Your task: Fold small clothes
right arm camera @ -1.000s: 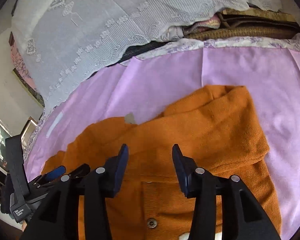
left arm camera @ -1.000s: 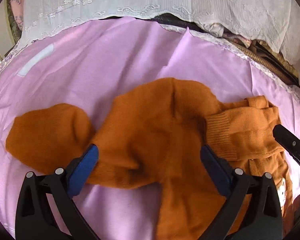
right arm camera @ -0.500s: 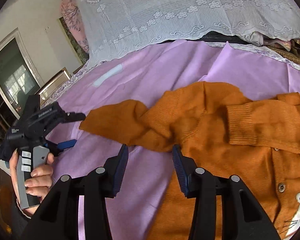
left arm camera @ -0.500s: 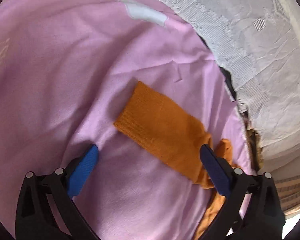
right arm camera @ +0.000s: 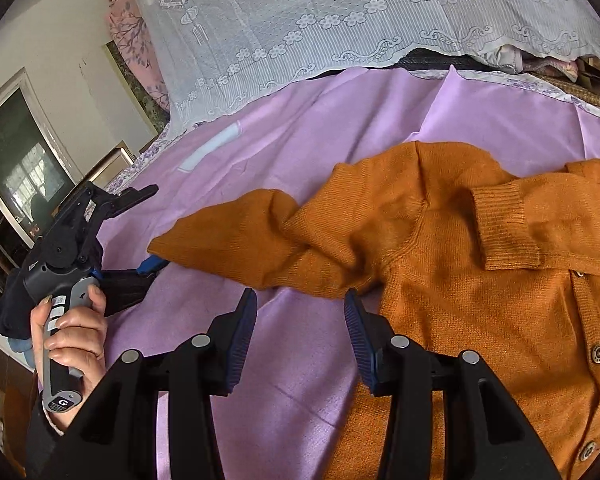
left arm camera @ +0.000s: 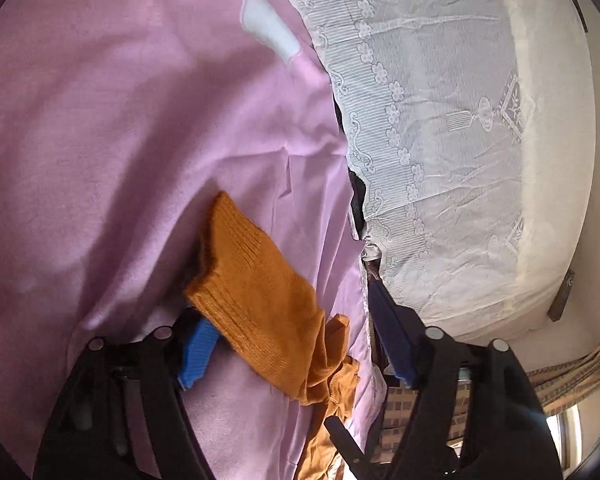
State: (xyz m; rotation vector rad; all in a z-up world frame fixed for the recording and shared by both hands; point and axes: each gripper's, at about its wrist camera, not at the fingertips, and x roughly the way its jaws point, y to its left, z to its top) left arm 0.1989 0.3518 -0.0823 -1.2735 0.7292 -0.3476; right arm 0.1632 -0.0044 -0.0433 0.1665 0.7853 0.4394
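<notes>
Nearest me, my left gripper [left arm camera: 296,336] sat at the cuff end of the orange cardigan's sleeve [left arm camera: 256,292]; its jaws were closing with the ribbed cuff between them, one blue pad [left arm camera: 196,354] tucked under the knit, the far pad not yet touching, so no grip that I could confirm. A second earlier it was spread wide over the cardigan's shoulder; since then it had swung out along the sleeve and rolled over, which I'd judge was to slide a finger beneath the cuff. My right gripper [right arm camera: 300,336] hovered half open and empty over the purple sheet [right arm camera: 300,392], just beside the armpit seam, probably placed to pin or pinch there while the sleeve gets folded in. It had the same gap as a second ago, but back then it faced the button placket. Beyond it the orange cardigan [right arm camera: 480,280] lay front-up on the sheet, buttons showing, the other sleeve already crossed over the chest, this sleeve stretched out toward my left hand [right arm camera: 70,332]. Farthest off, the white lace cover [right arm camera: 340,20] draped the bedding behind.
</notes>
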